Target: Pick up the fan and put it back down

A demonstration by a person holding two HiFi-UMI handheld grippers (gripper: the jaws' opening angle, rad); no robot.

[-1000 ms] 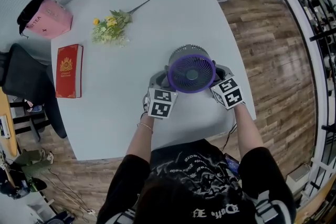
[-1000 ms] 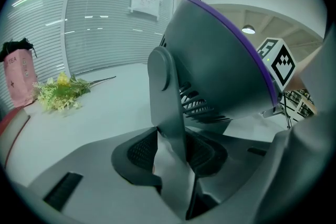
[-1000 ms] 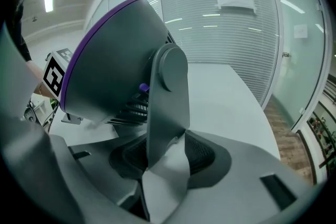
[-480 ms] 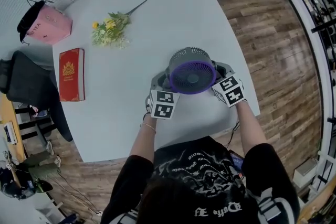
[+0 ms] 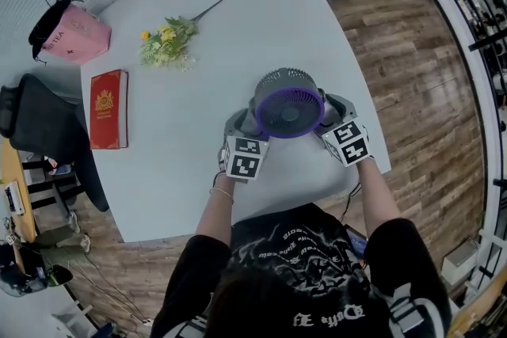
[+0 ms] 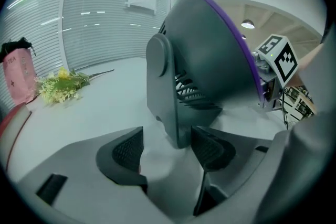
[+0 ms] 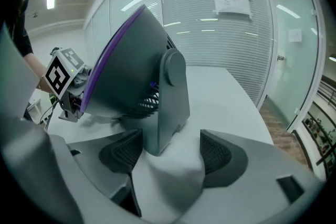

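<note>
A grey fan (image 5: 288, 103) with a purple front ring stands on the pale table (image 5: 174, 162), near its right front edge. My left gripper (image 5: 241, 125) is at the fan's left side and my right gripper (image 5: 336, 110) at its right. In the left gripper view the fan's grey side post (image 6: 167, 96) stands between the pads of the left gripper (image 6: 167, 150), whose jaws are opening with the pads off it. In the right gripper view the other side post (image 7: 170, 105) stands between the opening jaws of the right gripper (image 7: 169, 157), with gaps on both sides.
A red book (image 5: 108, 108) lies at the table's left edge. Beyond it, a bunch of yellow flowers (image 5: 168, 42) and a pink bag (image 5: 73, 33) rest on the table. A black chair (image 5: 40, 127) stands left of the table. Wooden floor lies to the right.
In the head view the fan and both hands keep almost the same places. The right gripper's marker cube sits slightly nearer to me than before.
</note>
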